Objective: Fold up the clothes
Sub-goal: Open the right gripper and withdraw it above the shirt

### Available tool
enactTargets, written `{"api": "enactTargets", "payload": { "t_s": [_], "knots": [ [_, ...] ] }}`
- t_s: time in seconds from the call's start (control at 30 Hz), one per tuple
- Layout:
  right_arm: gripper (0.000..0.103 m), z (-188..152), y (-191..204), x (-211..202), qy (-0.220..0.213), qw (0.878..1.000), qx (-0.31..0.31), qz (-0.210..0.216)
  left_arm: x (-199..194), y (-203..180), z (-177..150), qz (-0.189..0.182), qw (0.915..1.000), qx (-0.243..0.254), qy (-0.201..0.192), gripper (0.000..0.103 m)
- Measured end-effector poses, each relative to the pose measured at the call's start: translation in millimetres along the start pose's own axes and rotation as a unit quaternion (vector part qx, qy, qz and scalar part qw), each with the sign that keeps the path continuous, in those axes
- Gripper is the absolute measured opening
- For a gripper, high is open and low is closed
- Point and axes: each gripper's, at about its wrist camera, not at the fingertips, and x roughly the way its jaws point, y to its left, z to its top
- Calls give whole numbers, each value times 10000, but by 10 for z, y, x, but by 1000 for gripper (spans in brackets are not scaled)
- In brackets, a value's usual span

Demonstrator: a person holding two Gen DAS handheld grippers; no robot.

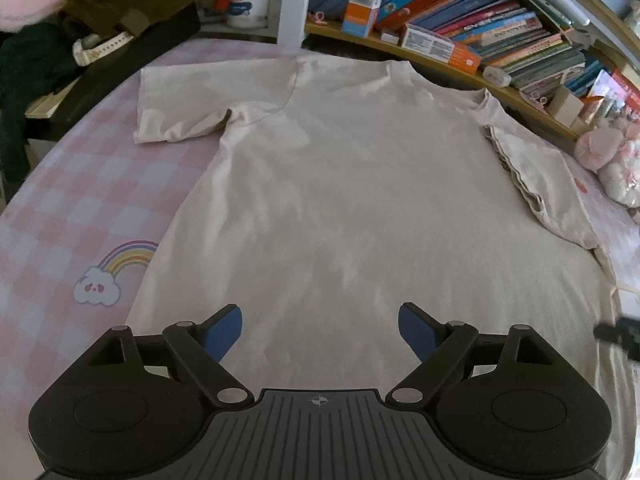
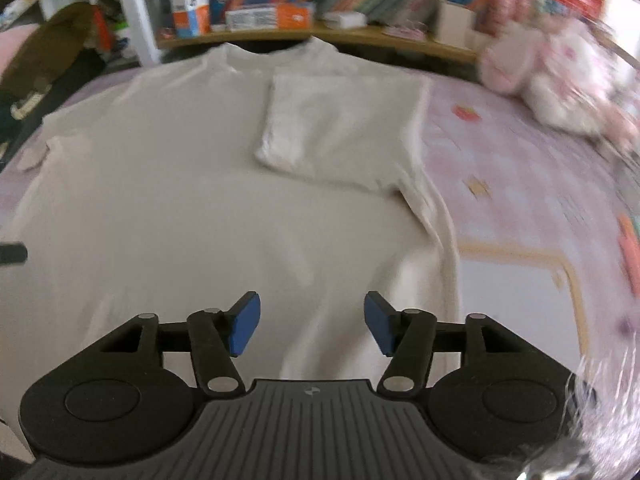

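A cream T-shirt (image 1: 340,200) lies flat on the bed, collar toward the bookshelf. Its left sleeve (image 1: 180,104) is spread out on the sheet. The right sleeve (image 2: 340,128) is folded inward over the chest. My left gripper (image 1: 320,330) hovers over the lower part of the shirt, open wide, nothing between its blue pads. In the blurred right wrist view my right gripper (image 2: 312,324) is also open above the shirt's lower right part, near the side seam, with nothing between its pads. A dark bit of the other gripper shows at each view's edge.
The bed has a pink checked sheet (image 1: 80,208) with a rainbow print (image 1: 116,272). A wooden shelf of books (image 1: 500,36) runs behind the collar. Pink plush toys (image 2: 560,80) sit at the right. Dark clothes and a watch (image 1: 100,46) lie at the far left.
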Motion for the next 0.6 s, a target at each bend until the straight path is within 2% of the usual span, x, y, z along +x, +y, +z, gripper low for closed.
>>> {"api": "enactTargets", "payload": {
  "t_s": [0.1,0.23,0.3,0.37,0.6],
  "knots": [
    [62,-211,60,-114,51,9992,288,-260,47,-21,20,-153,9998,114,51,88],
    [68,-374,165,-243,68,9985,414,-364,105,-124,3,-296,9991,246,188,88],
    [71,-419,201,-308,39,9988,334,-366,105,-219,-33,-338,9986,326,230,88],
    [79,-427,224,-342,-54,9989,205,-413,88,-313,-79,-362,9983,395,228,88],
    [79,-444,242,-317,-125,9996,-181,-171,-48,-550,-257,-215,9983,472,266,88]
  ]
}}
